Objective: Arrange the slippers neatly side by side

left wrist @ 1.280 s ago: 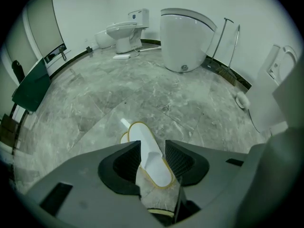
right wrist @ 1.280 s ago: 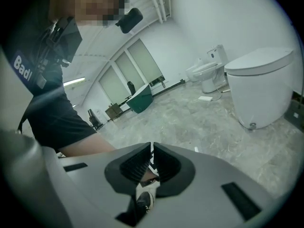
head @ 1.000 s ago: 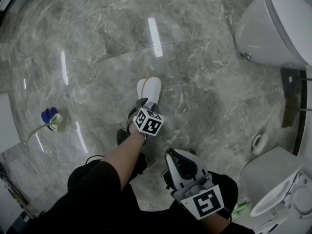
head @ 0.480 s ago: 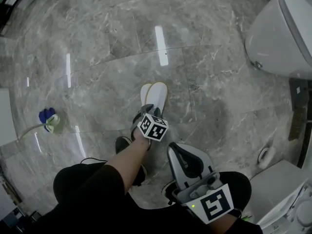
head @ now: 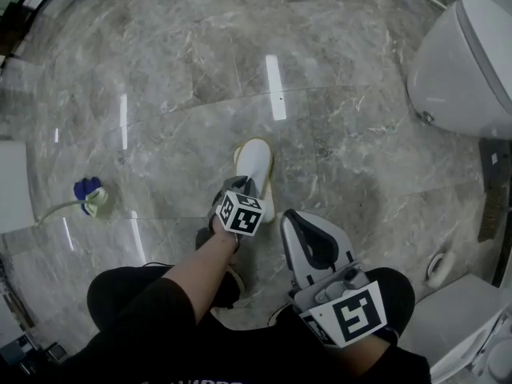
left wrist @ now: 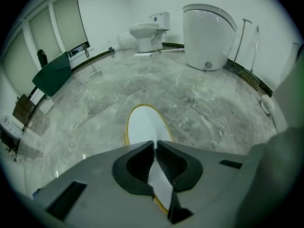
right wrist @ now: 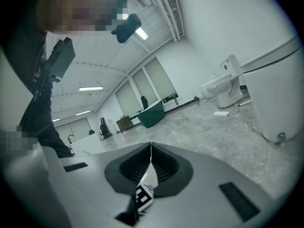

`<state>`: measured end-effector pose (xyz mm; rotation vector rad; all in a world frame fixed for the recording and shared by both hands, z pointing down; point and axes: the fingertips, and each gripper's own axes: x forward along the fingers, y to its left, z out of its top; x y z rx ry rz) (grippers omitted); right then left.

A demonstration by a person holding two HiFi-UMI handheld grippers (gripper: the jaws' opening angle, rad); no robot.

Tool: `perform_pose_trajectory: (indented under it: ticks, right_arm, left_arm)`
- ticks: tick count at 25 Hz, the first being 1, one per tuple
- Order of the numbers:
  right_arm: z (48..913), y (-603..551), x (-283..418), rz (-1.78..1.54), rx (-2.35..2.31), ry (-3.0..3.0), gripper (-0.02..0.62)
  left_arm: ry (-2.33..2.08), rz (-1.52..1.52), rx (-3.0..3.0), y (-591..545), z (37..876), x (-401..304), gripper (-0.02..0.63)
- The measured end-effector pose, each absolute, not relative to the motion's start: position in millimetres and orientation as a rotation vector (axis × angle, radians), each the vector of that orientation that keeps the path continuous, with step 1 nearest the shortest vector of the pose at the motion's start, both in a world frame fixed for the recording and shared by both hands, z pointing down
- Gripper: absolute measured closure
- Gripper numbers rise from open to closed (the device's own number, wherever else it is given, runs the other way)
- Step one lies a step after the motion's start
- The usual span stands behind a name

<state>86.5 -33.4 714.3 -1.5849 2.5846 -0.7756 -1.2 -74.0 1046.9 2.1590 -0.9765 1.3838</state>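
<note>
A white slipper [head: 255,169] with a yellow sole rim lies on the grey marble floor, toe pointing away from me. Only one slipper shows plainly; I cannot make out a second one. My left gripper [head: 243,187] reaches down onto its heel end. In the left gripper view the jaws are closing and almost together, with the slipper's [left wrist: 144,126] thin white upper pinched between the pads of the left gripper [left wrist: 155,142]. My right gripper [head: 290,218] hangs above the floor just right of the slipper. The right gripper [right wrist: 151,145] is shut and empty.
A large white toilet [head: 472,62] stands at the right, with a dark brush [head: 486,202] along the wall below it. A blue and white object on a cord [head: 88,195] lies on the floor to the left. My legs and shoes [head: 210,243] are below the slipper.
The left gripper's jaws have closed on the slipper's heel end. Two slipper toes showed side by side before; now only one shows. The right gripper stayed shut.
</note>
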Motion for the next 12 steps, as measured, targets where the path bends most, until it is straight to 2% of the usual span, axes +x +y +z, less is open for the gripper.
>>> perform_pose_trajectory:
  ticks: [12]
  right_arm:
    - [729.1,-59.4,99.6,-0.787,-1.579,2.577,0.597]
  left_arm:
    - [-1.295,1.186,1.850,-83.9,1039.7,-110.4,0.583]
